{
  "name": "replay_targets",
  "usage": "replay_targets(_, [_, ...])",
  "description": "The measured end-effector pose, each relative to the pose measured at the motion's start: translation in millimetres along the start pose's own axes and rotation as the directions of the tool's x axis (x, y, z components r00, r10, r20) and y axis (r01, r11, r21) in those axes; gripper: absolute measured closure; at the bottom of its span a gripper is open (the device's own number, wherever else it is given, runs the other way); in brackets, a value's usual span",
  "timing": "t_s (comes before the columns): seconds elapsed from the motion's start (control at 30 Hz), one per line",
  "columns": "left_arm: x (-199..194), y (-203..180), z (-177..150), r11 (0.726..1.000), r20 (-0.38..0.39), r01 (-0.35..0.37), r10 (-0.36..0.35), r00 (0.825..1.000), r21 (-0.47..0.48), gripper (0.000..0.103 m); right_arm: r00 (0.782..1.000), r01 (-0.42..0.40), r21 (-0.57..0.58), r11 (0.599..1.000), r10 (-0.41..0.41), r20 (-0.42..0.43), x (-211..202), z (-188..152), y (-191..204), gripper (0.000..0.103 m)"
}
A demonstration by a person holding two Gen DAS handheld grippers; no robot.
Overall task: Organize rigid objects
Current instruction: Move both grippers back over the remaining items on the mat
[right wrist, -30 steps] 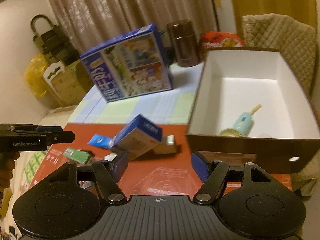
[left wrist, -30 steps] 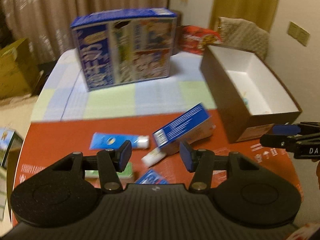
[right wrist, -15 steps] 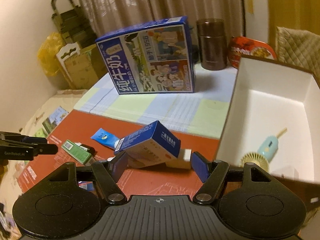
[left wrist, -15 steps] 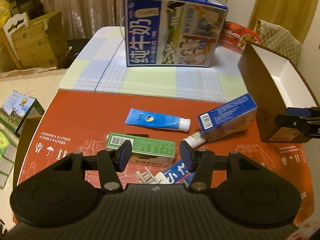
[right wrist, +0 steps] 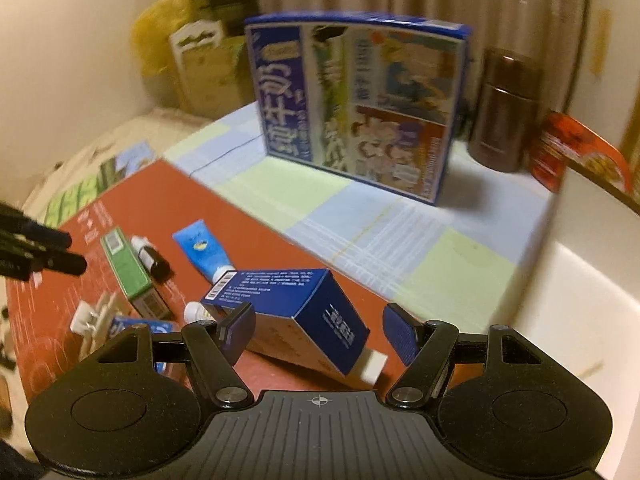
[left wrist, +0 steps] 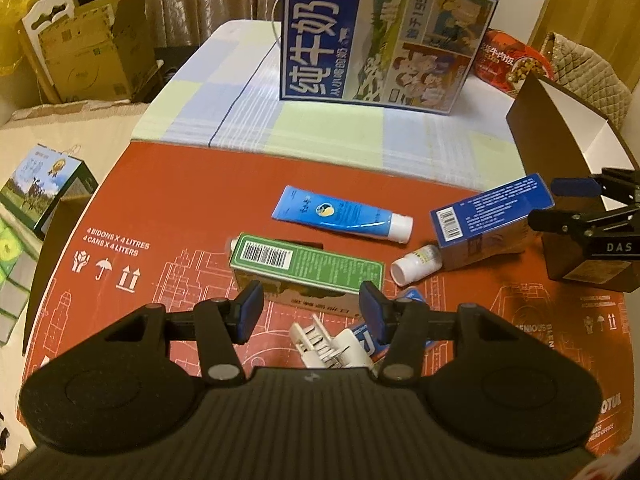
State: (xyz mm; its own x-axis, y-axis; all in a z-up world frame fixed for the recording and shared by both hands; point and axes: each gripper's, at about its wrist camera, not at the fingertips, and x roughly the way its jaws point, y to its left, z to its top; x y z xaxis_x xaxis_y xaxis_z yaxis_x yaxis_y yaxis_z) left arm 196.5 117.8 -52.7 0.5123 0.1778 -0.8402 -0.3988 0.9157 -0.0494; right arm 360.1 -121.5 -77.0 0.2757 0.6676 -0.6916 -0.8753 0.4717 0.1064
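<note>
The left claw (left wrist: 311,312) is held part open and empty above the green box (left wrist: 306,268) on the red desk mat (left wrist: 168,208). The right claw (right wrist: 318,330) is likewise spread with nothing gripped, over the tilted blue box (right wrist: 296,312). Farther back, the blue tube (left wrist: 340,218) is seen lying flat, and the large milk carton (left wrist: 380,36) stands upright behind it.

I see a table (left wrist: 224,92) under a checked cloth, a red cardboard sheet (left wrist: 168,208) covering its near part. Beyond my left jaws lie a green box (left wrist: 308,266), a tube (left wrist: 340,218) and a blue box (left wrist: 492,216); farther off stands a milk carton (left wrist: 380,40).
</note>
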Motion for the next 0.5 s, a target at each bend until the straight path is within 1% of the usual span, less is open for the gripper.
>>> replay_targets(0.17, [4.7,2.8,-2.7,1.0,-0.017,-0.005,0.005,1.0,-0.003,0.054,0.999,-0.031,-0.097,0.995,0.029,-0.019,10.2,-2.0,7.8,0.035])
replay_targets(0.27, [7.5,4.0,-6.6,1.0,-0.03,-0.004,0.004,1.0,0.001,0.054,0.998,-0.054,-0.137,0.989,0.049,-0.037,6.8,-7.3,19.7,0.036])
replay_targets(0.33, [9.0,4.3,-10.0,1.0,-0.04,0.0,0.0,0.999,0.0,0.054,0.997,-0.064,-0.137,0.989,0.059,-0.04,2.8,-11.4,27.0,0.036])
replay_targets(0.5, [12.6,2.7,-21.6,1.0,-0.072,0.013,-0.013,0.997,0.002,0.054,0.99,-0.132,-0.08,0.988,0.128,-0.06,-2.9,-28.8,47.1,0.036])
